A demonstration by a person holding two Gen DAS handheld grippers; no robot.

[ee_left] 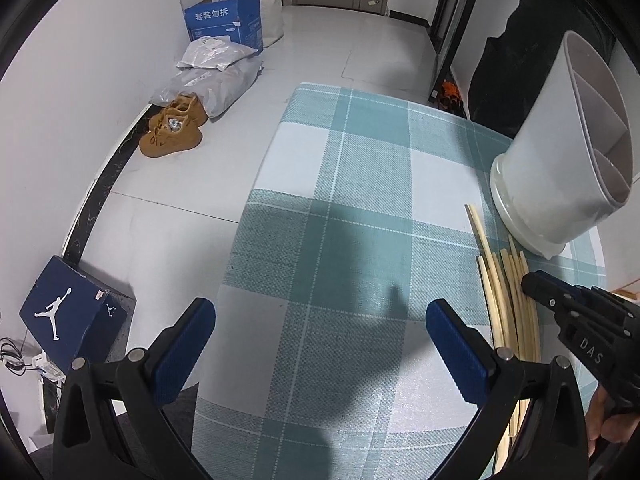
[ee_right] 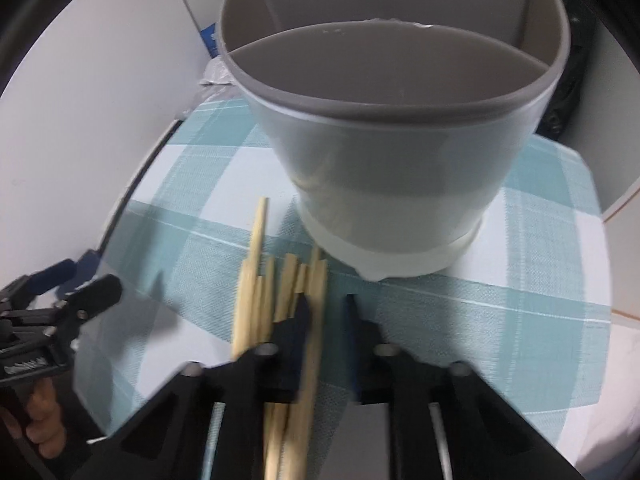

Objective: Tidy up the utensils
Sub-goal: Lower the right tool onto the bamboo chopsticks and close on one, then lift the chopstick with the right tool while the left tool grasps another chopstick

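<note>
A white utensil holder (ee_left: 556, 176) with grey divided compartments stands on the teal plaid tablecloth (ee_left: 352, 208); in the right wrist view the holder (ee_right: 392, 168) looks empty. Several pale wooden chopsticks (ee_left: 508, 304) lie in a loose pile just in front of it. My right gripper (ee_right: 328, 312) is down on the pile (ee_right: 256, 292), its jaws drawn close with one chopstick (ee_right: 314, 344) pinched between them. In the left wrist view the right gripper (ee_left: 534, 284) tips onto the sticks. My left gripper (ee_left: 320, 316) hovers wide open over bare cloth, left of the pile, holding nothing.
The table's left edge drops to a tiled floor with a blue shoebox (ee_left: 76, 312), brown boots (ee_left: 174, 128), grey parcels (ee_left: 216, 80) and a blue carton (ee_left: 224, 20). A black bag (ee_left: 532, 64) stands behind the holder. A white wall (ee_right: 100, 92) runs along the left.
</note>
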